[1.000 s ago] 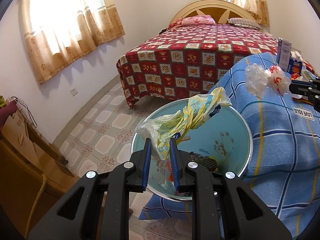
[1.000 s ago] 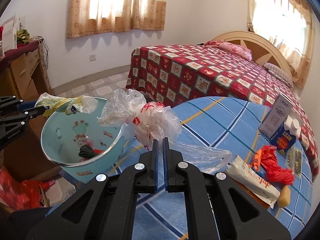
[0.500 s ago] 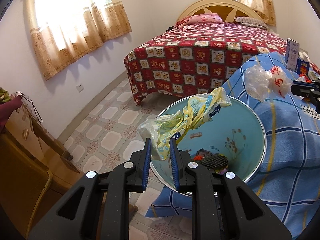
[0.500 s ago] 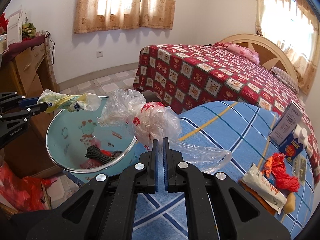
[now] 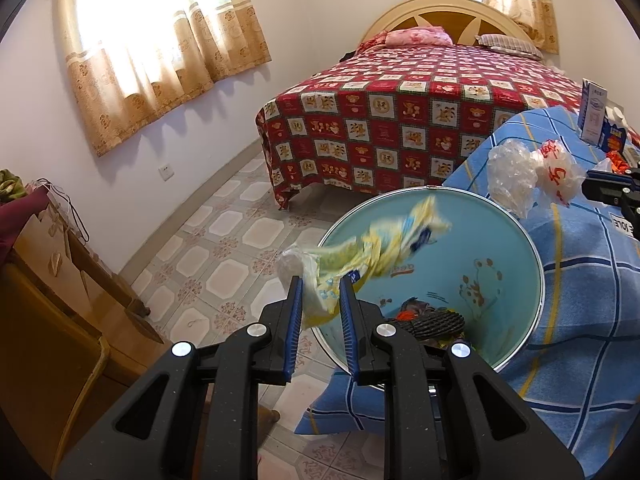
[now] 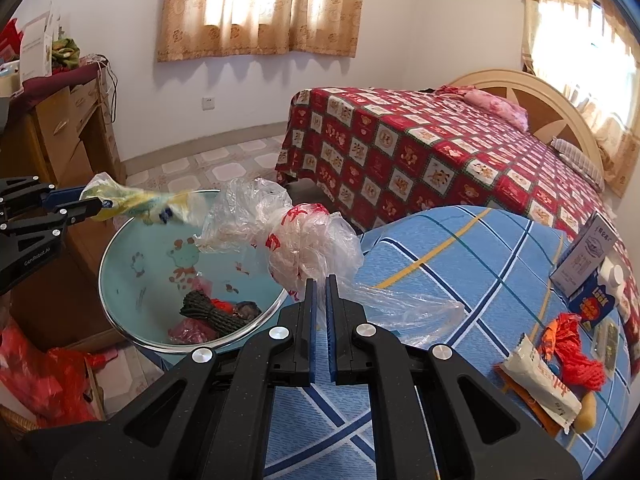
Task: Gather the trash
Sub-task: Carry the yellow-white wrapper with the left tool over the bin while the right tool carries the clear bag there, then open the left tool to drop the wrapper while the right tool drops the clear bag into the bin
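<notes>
Lengthwise wrapper (image 5: 372, 256) (rightward) over basin (image 5: 520, 240)

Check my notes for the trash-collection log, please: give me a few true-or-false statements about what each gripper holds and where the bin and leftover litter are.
1. The left gripper is clamped on a yellow wrapper. True.
2. The right gripper is empty. False: it is shut on a clear plastic bag with red print.
3. The light-blue bin is empty. False: a dark coiled cord and red scraps lie at its bottom.
4. A red net and a white packet lie on the blue checked cloth. True.
5. The yellow wrapper lies inside the bin. False: it hangs in the jaws over the rim.
</notes>
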Motion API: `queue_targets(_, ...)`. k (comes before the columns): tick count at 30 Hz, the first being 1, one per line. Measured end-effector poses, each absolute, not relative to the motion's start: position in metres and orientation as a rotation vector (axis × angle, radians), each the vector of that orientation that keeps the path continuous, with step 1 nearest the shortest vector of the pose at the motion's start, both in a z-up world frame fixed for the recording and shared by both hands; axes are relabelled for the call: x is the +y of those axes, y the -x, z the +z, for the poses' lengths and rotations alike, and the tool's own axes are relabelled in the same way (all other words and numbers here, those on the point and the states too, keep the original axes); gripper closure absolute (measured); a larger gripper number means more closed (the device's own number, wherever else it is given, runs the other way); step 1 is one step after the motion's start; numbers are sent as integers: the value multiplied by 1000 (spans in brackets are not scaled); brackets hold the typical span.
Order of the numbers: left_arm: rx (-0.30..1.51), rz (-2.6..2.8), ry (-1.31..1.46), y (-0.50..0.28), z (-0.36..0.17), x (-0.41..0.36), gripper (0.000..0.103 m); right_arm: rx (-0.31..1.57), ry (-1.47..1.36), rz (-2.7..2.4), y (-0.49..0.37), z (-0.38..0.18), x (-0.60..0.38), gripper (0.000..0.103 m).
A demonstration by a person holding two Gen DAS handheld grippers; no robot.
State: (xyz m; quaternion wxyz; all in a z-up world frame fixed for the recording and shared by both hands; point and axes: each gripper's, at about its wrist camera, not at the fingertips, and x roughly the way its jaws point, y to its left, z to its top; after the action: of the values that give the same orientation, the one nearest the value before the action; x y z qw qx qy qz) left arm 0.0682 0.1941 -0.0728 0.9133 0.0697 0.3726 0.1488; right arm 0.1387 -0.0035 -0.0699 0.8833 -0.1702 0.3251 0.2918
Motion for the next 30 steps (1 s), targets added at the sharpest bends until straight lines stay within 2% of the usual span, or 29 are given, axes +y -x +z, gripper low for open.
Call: queue_targets(30, 772, 284, -144, -67, -76, 193, 84, 671, 366, 632, -133, -68, 10, 98)
